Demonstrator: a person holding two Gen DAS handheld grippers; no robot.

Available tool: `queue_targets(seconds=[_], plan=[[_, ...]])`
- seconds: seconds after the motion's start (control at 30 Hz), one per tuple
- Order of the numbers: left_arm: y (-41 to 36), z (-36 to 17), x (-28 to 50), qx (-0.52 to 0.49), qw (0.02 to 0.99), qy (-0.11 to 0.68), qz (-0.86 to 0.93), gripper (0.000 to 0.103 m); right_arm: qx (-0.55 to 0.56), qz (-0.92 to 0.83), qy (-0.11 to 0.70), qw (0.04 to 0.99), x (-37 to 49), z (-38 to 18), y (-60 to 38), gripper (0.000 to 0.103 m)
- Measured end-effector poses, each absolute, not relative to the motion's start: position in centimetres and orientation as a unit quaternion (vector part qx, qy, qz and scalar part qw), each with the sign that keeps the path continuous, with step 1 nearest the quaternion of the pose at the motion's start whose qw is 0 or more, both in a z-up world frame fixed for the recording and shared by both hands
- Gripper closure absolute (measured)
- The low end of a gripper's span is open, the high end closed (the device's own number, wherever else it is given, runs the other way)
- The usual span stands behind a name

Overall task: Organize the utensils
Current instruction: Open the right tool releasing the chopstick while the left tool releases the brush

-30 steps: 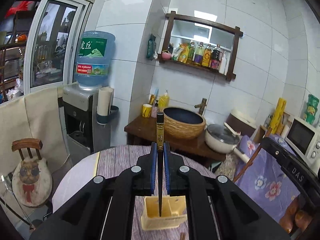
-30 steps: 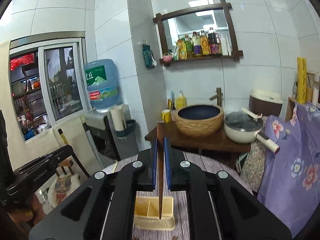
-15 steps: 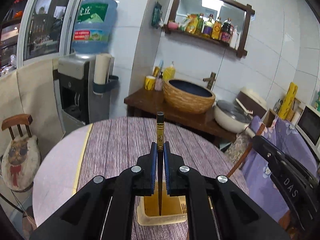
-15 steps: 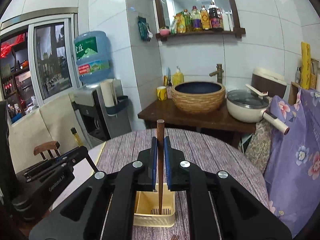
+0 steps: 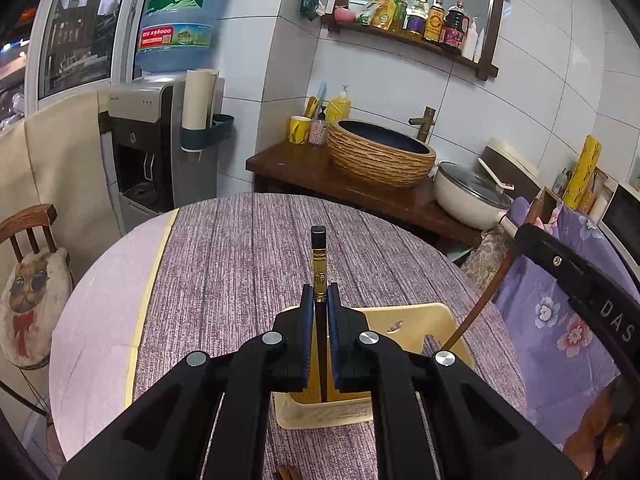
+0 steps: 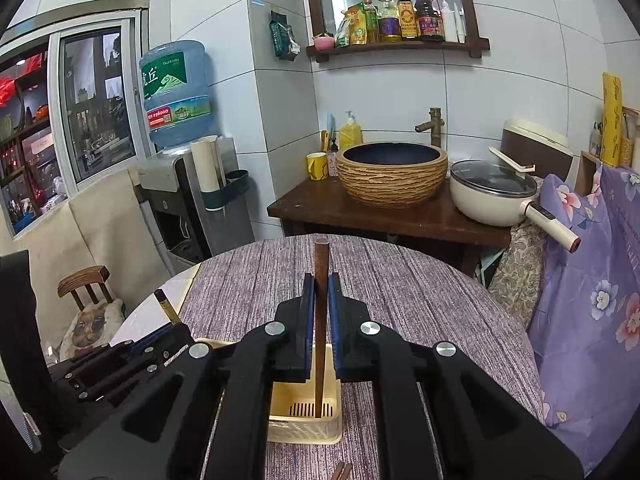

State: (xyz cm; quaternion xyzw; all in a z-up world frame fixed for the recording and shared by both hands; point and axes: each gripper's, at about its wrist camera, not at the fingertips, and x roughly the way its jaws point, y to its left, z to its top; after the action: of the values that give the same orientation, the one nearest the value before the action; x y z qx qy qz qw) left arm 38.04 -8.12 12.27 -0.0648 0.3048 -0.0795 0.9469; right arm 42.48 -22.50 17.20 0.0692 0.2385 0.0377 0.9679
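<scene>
My left gripper is shut on a black chopstick with a gold band, held upright, its lower end down inside the cream utensil holder. My right gripper is shut on a brown wooden chopstick, its tip near the slotted floor of the same cream utensil holder. In the right wrist view the left gripper shows at the left with its chopstick's top sticking up. The right gripper's body and brown chopstick show at the right of the left wrist view.
The holder stands on a round table with a purple striped cloth. More brown chopstick ends lie on the cloth near the front edge. A wooden chair with a cat cushion stands left; a floral-covered chair stands right. A washstand is behind.
Both grippers have sunk toward the table with their chopsticks. The chopstick tips, earlier above the holder, now reach down into it, and the holder looks larger and closer.
</scene>
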Motion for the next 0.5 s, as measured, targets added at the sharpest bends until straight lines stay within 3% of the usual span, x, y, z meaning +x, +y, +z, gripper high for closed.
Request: queue_targets(seconds=[0.2, 0.27, 0.3, 0.33, 0.37, 0.43, 0.5], plan=[[-7.7, 12.5, 38.3, -0.071, 0.943, 0.313, -0.085, 0.095, 0.085, 0.036, 0.239, 0.967, 42.5, 17.0, -23.2, 0.095], [-7.6, 12.6, 38.1, -0.071, 0.943, 0.312, -0.089, 0.09, 0.083, 0.038, 0.238, 0.967, 42.3, 16.9, -23.3, 0.092], [-7.5, 12.6, 37.9, -0.072, 0.944, 0.31, -0.091, 0.079, 0.08, 0.04, 0.238, 0.967, 42.2, 16.8, -23.2, 0.089], [-7.4, 12.7, 37.7, -0.076, 0.944, 0.307, -0.093, 0.063, 0.079, 0.043, 0.237, 0.967, 42.0, 16.8, -23.2, 0.079], [-7.2, 12.9, 37.4, -0.081, 0.945, 0.3, -0.096, 0.056, 0.077, 0.044, 0.233, 0.968, 41.7, 16.8, -23.2, 0.06], [-6.9, 13.0, 36.4, -0.086, 0.948, 0.289, -0.1, 0.046, 0.071, 0.036, 0.216, 0.973, 40.6, 16.7, -23.2, 0.045], [-6.8, 13.1, 35.1, -0.082, 0.952, 0.278, -0.103, 0.038, 0.061, 0.029, 0.206, 0.976, 39.6, 16.6, -23.2, 0.042]])
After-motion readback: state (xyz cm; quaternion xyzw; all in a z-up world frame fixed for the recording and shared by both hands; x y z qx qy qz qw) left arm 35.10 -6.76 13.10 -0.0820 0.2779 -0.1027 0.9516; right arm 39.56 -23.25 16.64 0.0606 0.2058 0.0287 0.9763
